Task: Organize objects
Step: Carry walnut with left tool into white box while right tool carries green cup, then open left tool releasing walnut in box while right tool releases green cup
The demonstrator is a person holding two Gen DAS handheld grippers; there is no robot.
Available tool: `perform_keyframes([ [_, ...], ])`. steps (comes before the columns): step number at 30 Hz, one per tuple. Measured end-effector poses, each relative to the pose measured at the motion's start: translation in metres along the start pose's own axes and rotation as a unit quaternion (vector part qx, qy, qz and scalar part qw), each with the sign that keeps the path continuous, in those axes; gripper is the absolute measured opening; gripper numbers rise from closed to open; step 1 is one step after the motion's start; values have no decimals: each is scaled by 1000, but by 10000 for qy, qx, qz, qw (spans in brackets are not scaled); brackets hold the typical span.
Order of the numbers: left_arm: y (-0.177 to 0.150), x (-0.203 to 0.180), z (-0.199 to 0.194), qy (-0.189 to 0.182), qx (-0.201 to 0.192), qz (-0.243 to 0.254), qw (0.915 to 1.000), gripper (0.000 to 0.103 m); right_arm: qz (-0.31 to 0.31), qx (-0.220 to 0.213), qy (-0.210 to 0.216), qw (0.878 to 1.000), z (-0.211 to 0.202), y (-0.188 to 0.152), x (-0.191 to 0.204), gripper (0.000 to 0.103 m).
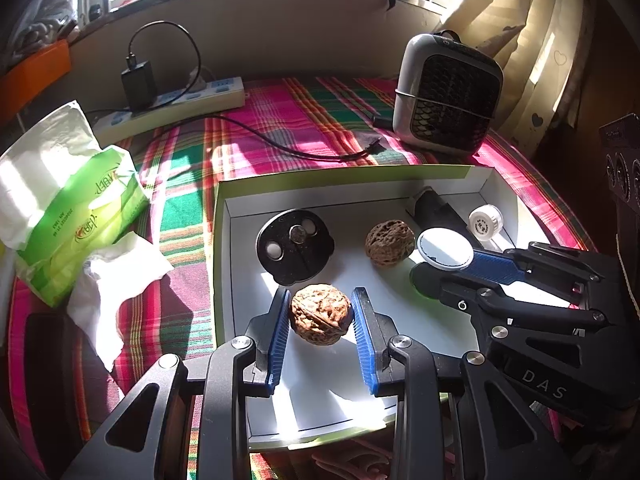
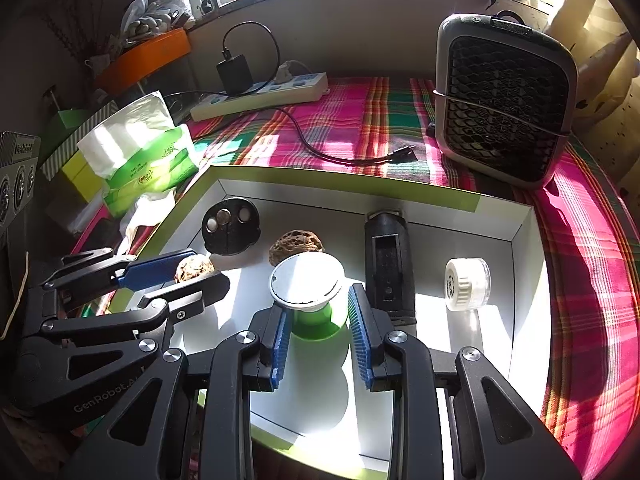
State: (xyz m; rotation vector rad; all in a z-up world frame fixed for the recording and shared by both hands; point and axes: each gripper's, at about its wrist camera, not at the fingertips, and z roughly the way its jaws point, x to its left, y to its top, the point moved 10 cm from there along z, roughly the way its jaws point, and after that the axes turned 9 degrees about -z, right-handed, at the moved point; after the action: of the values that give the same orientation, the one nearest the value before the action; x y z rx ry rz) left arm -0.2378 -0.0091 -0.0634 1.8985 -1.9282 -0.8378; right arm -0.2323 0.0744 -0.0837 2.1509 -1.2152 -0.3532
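Sitting between the blue pads of the left claw (image 1: 321, 312), spread with gaps either side, the nearer walnut (image 1: 321, 315) rests on the white box floor (image 1: 320, 392). It looks light, hard and ridged; I would pinch its widest middle. Two walnuts in all, the other (image 1: 389, 242) further back. The right claw (image 2: 318, 314) straddles, unclenched, one green-based mirror (image 2: 307, 283). One black disc (image 1: 295, 246), one white cap (image 1: 485, 220).
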Motion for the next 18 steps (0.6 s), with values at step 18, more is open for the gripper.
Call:
perform_keyframes([
  [18, 0, -1, 2, 21, -3, 34, 10000, 29, -41, 1, -31, 10000, 3, -1, 1, 29],
])
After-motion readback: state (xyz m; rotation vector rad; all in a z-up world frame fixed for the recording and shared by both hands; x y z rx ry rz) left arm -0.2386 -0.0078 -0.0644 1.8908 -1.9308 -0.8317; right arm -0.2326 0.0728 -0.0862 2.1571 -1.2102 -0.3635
